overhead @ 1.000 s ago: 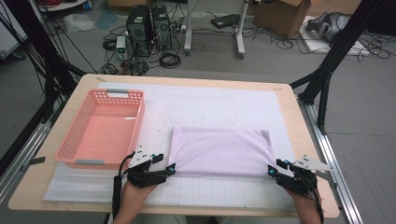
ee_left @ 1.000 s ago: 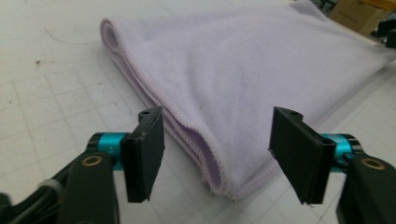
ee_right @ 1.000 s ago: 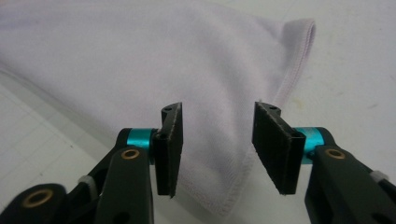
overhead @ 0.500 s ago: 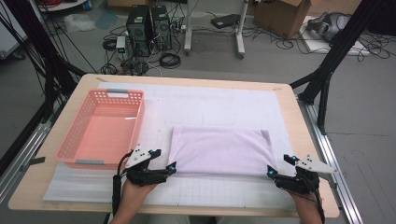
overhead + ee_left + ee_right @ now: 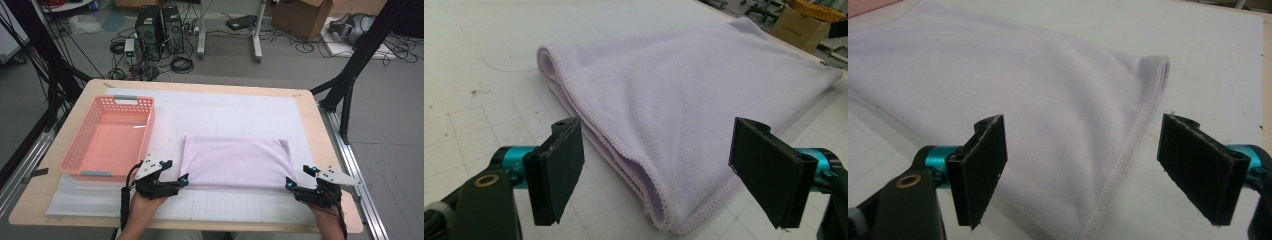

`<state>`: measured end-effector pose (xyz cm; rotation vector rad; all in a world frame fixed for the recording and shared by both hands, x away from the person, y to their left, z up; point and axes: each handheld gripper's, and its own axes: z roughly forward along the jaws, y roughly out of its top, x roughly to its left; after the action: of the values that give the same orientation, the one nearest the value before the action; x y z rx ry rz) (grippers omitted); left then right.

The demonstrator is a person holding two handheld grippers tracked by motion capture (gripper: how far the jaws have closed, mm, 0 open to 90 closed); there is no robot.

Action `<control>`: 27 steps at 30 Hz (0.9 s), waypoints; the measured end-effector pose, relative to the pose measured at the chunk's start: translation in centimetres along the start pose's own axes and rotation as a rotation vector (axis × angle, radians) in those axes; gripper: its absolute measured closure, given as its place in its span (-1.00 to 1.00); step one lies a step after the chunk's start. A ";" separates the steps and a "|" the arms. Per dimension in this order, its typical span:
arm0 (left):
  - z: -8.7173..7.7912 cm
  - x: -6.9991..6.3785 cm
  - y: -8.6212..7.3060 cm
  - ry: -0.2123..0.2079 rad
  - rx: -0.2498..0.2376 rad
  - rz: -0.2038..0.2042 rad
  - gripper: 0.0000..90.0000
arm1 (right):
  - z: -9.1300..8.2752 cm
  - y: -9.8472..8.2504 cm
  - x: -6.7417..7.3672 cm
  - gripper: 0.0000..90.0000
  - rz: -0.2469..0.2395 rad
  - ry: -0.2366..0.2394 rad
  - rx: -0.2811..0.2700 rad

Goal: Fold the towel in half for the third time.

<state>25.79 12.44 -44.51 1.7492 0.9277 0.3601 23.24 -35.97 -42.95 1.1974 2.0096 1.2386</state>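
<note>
Towel (image 5: 235, 162) corners lie between wide-open left hand-held gripper (image 5: 184, 179) and right hand-held gripper (image 5: 290, 184) jaws.

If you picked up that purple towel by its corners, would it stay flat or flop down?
The purple towel would probably flop and sag: it is soft cloth, folded in loose layers at its edge. Its fuzzy surface likely grips well rather than slipping. It should not roll or break.

A wooden table (image 5: 330, 150) carries a white gridded mat (image 5: 235, 112) bearing a folded lilac towel (image 5: 235, 162) and pink basket (image 5: 87, 150).

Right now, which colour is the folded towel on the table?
Pale lilac, plain with no pattern; the towel shows best in the left gripper view.
</note>
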 end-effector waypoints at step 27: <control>2.3 0.3 0.1 0.019 0.194 -0.101 -0.31 | 0.8 0.0 0.5 -0.59 0.008 0.047 0.022</control>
<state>27.46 11.12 -45.32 1.8687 1.0904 0.2273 23.63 -35.13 -43.30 1.1981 2.0594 1.2623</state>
